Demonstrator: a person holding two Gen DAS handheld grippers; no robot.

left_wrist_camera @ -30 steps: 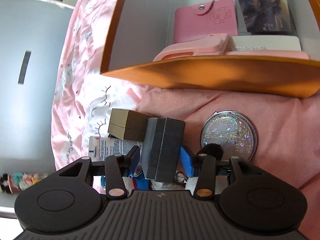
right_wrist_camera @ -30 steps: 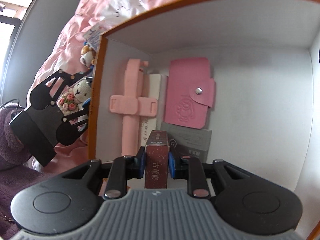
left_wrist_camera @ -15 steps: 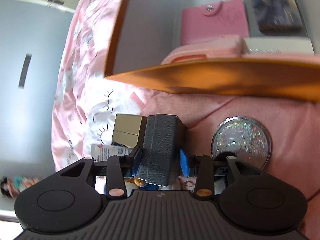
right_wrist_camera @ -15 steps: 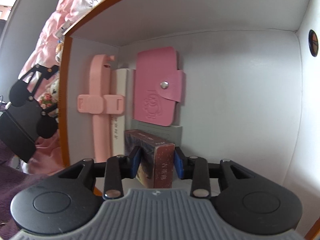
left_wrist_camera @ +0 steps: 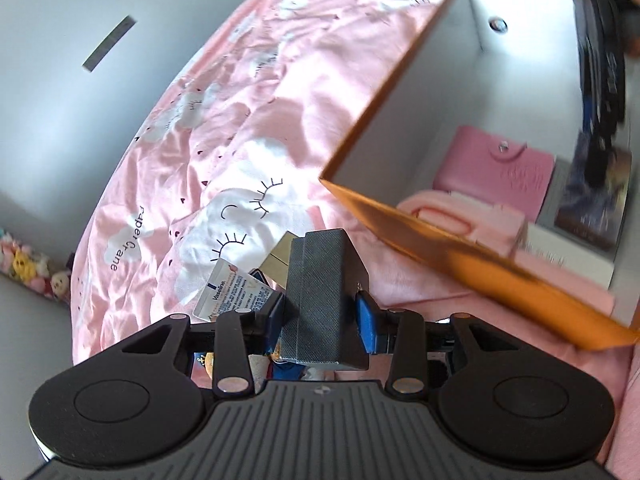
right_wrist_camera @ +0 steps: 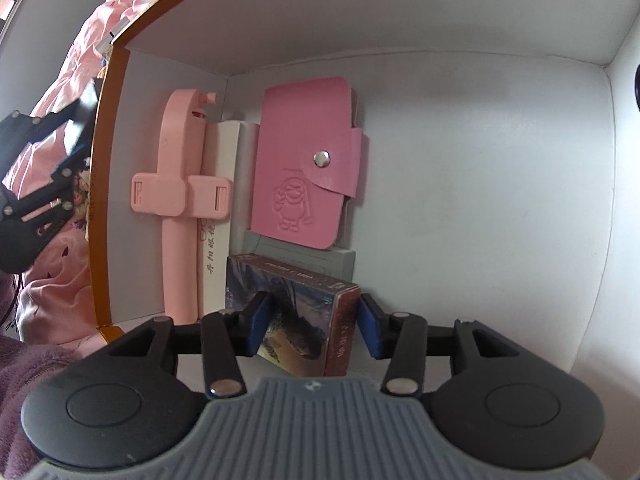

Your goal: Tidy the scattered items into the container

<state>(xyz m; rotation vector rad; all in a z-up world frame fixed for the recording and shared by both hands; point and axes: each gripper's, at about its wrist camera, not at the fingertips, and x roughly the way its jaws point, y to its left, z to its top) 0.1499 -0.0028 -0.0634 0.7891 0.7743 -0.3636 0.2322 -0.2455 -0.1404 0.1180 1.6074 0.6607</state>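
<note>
My left gripper (left_wrist_camera: 320,318) is shut on a dark grey box (left_wrist_camera: 320,300) and holds it above the pink bedding, left of the orange-rimmed container (left_wrist_camera: 460,240). My right gripper (right_wrist_camera: 312,320) is open inside the container (right_wrist_camera: 108,200), its pads spread on either side of a picture card box (right_wrist_camera: 300,316) that lies on the container floor. A pink card wallet (right_wrist_camera: 308,164), a pink holder (right_wrist_camera: 180,200) and a white box (right_wrist_camera: 218,200) lie in the container beyond it.
A tan box (left_wrist_camera: 280,256) and a Vaseline packet (left_wrist_camera: 232,292) lie on the pink bedding (left_wrist_camera: 200,140) just past the left gripper. A grey wall (left_wrist_camera: 60,80) stands to the left. The left gripper shows at the right wrist view's left edge (right_wrist_camera: 36,200).
The right gripper laid the picture card box flat in the container and opened. The left gripper lifted the grey box and swung up and left; the glitter mirror left its view.
</note>
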